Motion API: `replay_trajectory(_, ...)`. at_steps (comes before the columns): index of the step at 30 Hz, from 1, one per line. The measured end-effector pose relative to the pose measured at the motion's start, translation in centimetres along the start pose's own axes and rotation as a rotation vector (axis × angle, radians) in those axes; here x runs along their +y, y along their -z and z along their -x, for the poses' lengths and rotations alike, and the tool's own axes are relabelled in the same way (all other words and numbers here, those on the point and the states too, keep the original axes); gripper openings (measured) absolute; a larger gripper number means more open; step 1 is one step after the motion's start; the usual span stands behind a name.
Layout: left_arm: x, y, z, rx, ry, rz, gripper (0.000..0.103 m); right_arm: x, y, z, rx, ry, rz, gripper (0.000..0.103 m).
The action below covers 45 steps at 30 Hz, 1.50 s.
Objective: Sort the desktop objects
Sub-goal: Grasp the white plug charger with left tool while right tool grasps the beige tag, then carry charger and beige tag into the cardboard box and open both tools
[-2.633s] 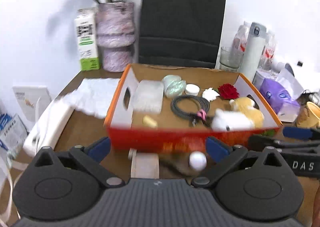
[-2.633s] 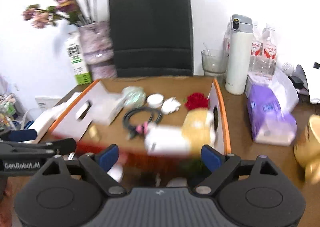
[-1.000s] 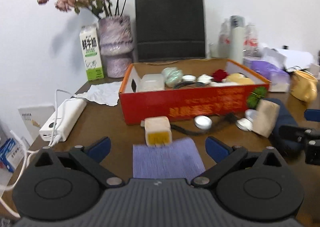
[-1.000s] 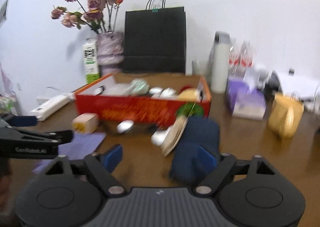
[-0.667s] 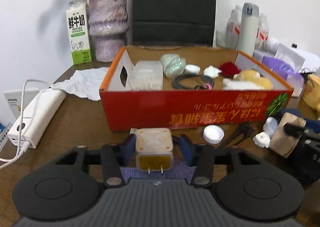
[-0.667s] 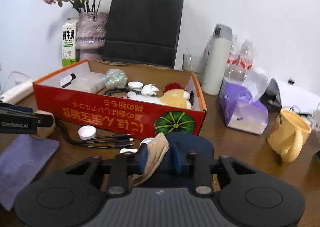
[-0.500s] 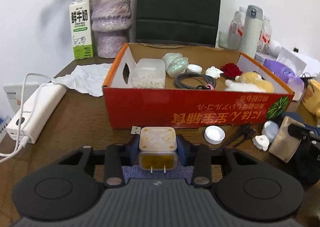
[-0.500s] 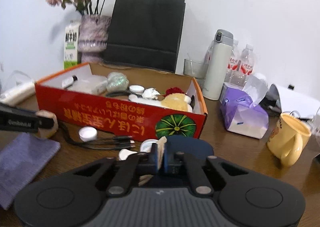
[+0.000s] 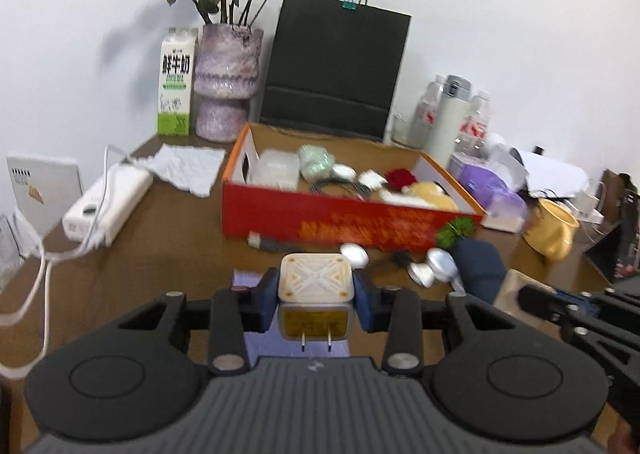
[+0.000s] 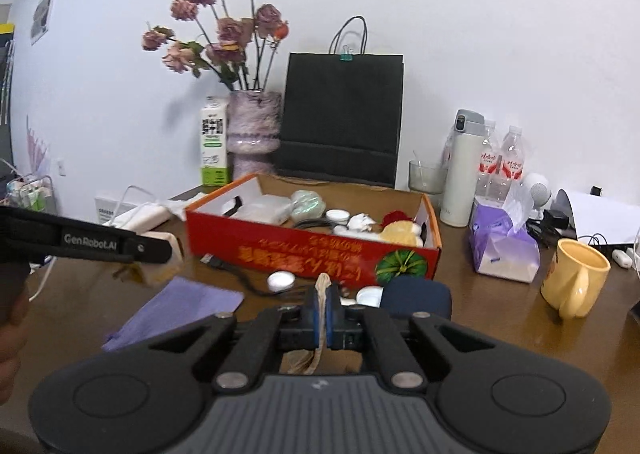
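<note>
My left gripper (image 9: pixel 316 302) is shut on a cream charger cube (image 9: pixel 316 280), prongs toward the camera, held just above a purple cloth (image 9: pixel 248 278). My right gripper (image 10: pixel 323 310) is shut on a thin beige pouch (image 10: pixel 322 284), held edge-up in front of a navy object (image 10: pixel 416 296). Behind both stands the red cardboard box (image 10: pixel 304 250) holding several small items. Two white caps (image 10: pixel 280 280) and a black cable (image 10: pixel 240 278) lie on the table before the box. In the right wrist view the left gripper (image 10: pixel 160 250) reaches in from the left with the charger.
A yellow mug (image 10: pixel 576 282), a purple tissue pack (image 10: pixel 502 250), a white thermos (image 10: pixel 460 170) and bottles stand to the right. A black paper bag (image 10: pixel 340 118), a vase of flowers (image 9: pixel 226 82) and a milk carton (image 9: pixel 176 82) line the back. A white power bank (image 9: pixel 108 202) lies left.
Both grippers were open a second ago. The left closed on the charger, the right on the beige pouch, and both have since risen and drawn back from the box.
</note>
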<state>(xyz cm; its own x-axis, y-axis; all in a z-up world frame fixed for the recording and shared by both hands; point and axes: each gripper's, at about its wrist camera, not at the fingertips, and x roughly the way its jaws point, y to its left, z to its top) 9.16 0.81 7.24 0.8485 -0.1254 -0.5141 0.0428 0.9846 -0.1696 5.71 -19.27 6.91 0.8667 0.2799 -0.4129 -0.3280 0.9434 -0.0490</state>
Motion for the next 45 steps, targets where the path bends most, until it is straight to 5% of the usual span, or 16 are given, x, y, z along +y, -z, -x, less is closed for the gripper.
replay_trajectory(10, -0.5, 5.7, 3.6, 0.091, 0.020, 0.008, 0.039, 1.6, 2.9, 4.9, 0.027, 0.009, -0.001, 0.002)
replay_trajectory(21, -0.6, 5.5, 3.9, 0.079, 0.018, 0.008, 0.039, 1.8, 2.4, 5.1, 0.010, 0.026, 0.018, 0.002)
replay_trajectory(26, -0.6, 2.3, 2.9, 0.025, 0.027, 0.014, 0.039, 0.8, 0.3, 4.0, -0.020, 0.026, 0.026, 0.002)
replay_trajectory(34, 0.2, -8.1, -1.9, -0.062, 0.016, -0.011, 0.039, -1.4, -7.5, -0.7, -0.118, -0.049, 0.069, 0.002)
replay_trajectory(40, 0.7, -14.7, -9.4, 0.011, 0.079, 0.002, 0.039, -3.6, -13.8, -9.1, -0.085, -0.150, 0.024, 0.002)
replay_trajectory(45, -0.6, -15.2, -18.1, 0.091, -0.009, -0.118, 0.039, -5.0, -16.6, -19.5, 0.013, -0.155, -0.018, 0.002)
